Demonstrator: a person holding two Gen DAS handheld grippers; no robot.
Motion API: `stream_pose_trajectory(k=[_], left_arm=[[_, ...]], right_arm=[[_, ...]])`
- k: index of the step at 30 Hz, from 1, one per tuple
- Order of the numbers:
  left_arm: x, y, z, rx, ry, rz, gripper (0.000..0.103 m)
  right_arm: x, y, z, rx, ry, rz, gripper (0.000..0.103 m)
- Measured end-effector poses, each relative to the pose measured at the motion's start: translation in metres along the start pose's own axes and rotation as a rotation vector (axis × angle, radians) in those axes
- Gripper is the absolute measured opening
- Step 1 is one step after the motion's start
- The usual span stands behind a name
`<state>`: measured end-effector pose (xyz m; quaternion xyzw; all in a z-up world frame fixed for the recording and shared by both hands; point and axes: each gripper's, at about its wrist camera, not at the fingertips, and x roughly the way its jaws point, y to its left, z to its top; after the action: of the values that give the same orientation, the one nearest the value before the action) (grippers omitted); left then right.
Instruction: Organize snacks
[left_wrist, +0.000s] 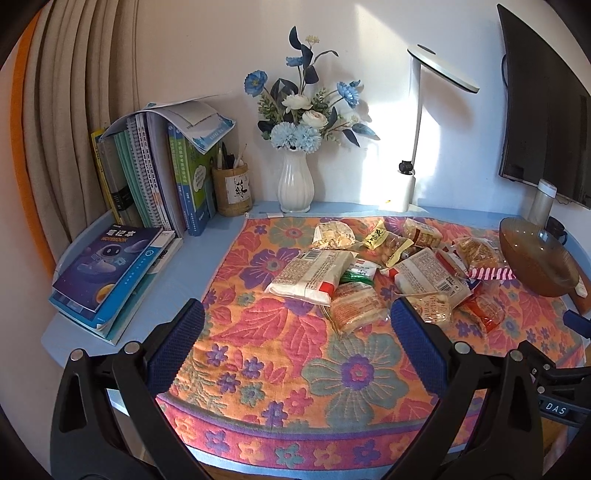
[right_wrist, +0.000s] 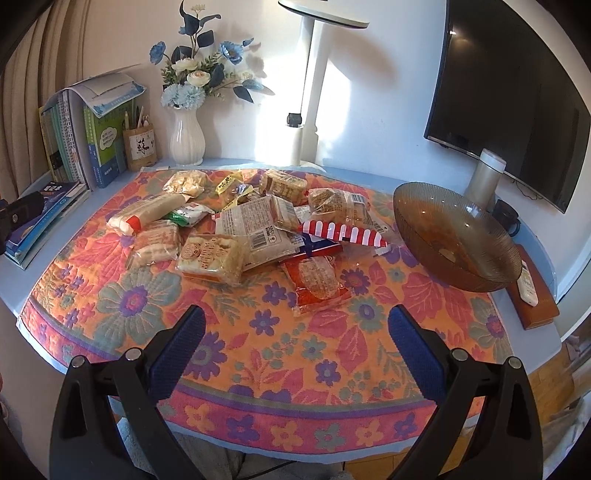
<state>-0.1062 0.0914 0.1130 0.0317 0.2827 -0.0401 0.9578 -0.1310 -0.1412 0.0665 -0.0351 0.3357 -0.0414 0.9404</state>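
Observation:
Several wrapped snack packets lie in a loose heap (left_wrist: 388, 266) (right_wrist: 251, 225) on the flowered cloth (left_wrist: 295, 350) (right_wrist: 295, 350). A red packet (right_wrist: 317, 284) lies nearest the right gripper. A brown ribbed glass bowl (right_wrist: 454, 236) (left_wrist: 535, 258) stands tilted at the right, holding no packets. My left gripper (left_wrist: 297, 321) hangs open above the cloth, just short of a pale packet (left_wrist: 356, 308). My right gripper (right_wrist: 297, 328) is open too, over bare cloth in front of the red packet. Nothing sits between either pair of fingers.
Books (left_wrist: 147, 177) stand and lie (left_wrist: 107, 273) at the left with a pen holder (left_wrist: 232, 190). A white vase of blue flowers (left_wrist: 295, 181) and a desk lamp (left_wrist: 417, 147) stand at the back. A monitor (right_wrist: 517, 103), a bottle (right_wrist: 484, 177) and a remote on a wooden block (right_wrist: 532, 295) sit right.

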Motion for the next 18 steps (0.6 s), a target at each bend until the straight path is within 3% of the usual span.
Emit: stream_pose_trajectory(k=[8,13,16,18], left_arm=[[0.008,0.021,0.031,-0.019,-0.014,0.083,0.100],[-0.026,0.052,0.077,-0.025,-0.117,0.139,0.100],[-0.028,0.070,0.084,-0.054,-0.133,0.095,0.100],[-0.009,0.076,0.077,-0.058,-0.083,0.024,0.100]], right_arm=[[0.013,0.005,0.013,-0.057,0.008,-0.027,0.098],[0.021,0.006,0.022,-0.061,0.011,-0.021,0.098],[0.031,0.010,0.023,-0.076,0.029,-0.013,0.098],[0.040,0.013,0.024,-0.091,0.047,0.026,0.098]])
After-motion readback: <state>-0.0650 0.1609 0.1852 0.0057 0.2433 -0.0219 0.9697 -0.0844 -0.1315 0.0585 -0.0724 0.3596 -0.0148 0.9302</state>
